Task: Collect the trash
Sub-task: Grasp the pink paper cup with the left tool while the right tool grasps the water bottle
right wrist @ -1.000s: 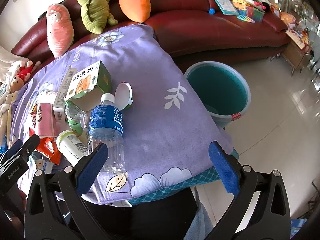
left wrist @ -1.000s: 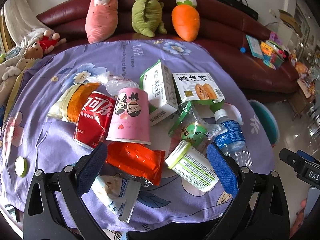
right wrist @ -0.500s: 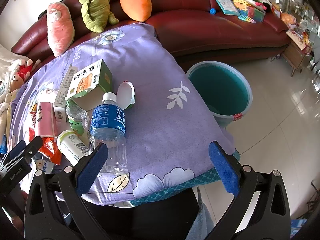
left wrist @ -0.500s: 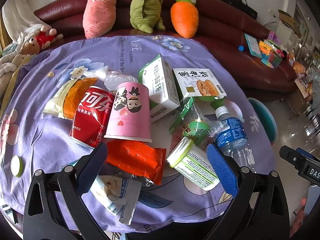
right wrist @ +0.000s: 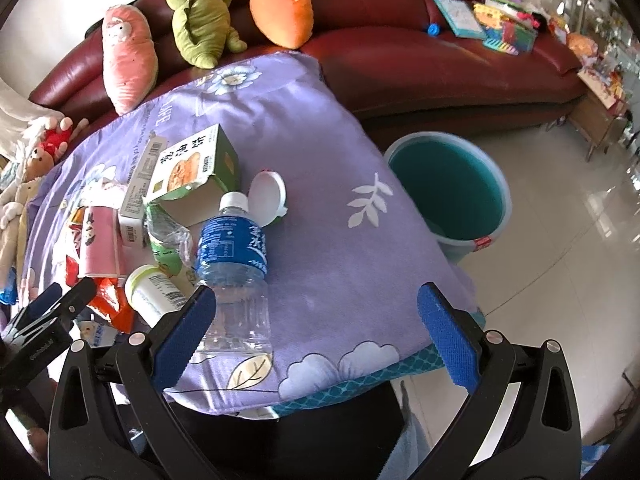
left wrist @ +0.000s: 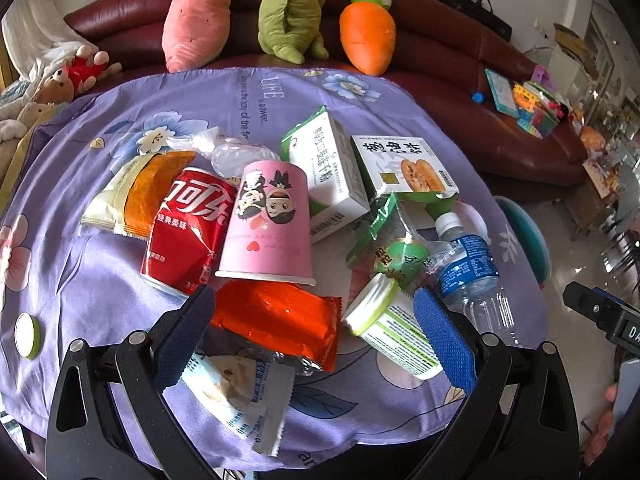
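Trash is heaped on a table under a purple flowered cloth [left wrist: 100,284]. My left gripper [left wrist: 316,336] is open above the near side of the heap, with an orange wrapper [left wrist: 276,320] and a white-green tub [left wrist: 394,330] between its fingers. Behind them lie a pink paper cup [left wrist: 268,224], a red cola can [left wrist: 188,232] and two cartons [left wrist: 328,172]. My right gripper [right wrist: 316,336] is open, and the blue-labelled water bottle [right wrist: 234,264] lies by its left finger. A teal bucket [right wrist: 448,192] stands on the floor beyond the table's right edge.
A dark red sofa [left wrist: 448,60] with plush toys [left wrist: 292,12] runs behind the table. Toys and a book [right wrist: 460,16] lie on its right end. A white lid [right wrist: 266,196] sits beside the bottle's cap. A white-blue wrapper [left wrist: 236,396] lies at the near table edge. Glossy tiled floor [right wrist: 568,264] lies to the right.
Both grippers have eased slightly forward towards the heap, so the trash looks a little larger. Both stay open and nothing on the table has shifted.
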A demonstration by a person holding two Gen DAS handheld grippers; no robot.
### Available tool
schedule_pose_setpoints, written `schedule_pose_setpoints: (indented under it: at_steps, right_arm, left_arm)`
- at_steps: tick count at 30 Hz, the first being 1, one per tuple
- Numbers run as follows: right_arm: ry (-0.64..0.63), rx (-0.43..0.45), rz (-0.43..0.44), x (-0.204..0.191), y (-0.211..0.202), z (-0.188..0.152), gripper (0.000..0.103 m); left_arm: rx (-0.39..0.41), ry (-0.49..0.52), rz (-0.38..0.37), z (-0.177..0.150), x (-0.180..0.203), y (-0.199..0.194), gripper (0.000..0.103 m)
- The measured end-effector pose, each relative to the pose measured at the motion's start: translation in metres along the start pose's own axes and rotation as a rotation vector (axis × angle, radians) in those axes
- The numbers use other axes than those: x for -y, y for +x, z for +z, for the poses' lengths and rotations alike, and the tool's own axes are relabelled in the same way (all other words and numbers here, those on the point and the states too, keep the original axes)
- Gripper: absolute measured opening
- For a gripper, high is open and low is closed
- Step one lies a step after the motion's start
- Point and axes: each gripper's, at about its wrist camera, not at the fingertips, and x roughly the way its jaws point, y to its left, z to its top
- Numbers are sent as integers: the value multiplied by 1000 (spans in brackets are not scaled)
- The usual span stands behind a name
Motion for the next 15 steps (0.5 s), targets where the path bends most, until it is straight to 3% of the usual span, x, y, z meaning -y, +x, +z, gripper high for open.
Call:
schedule_pose_setpoints:
  at_steps: [15]
  right_arm:
    - [-86,-175,123,-37,51,17,96]
  left_arm:
    - [-24,-12,-43,18,-57,8,99]
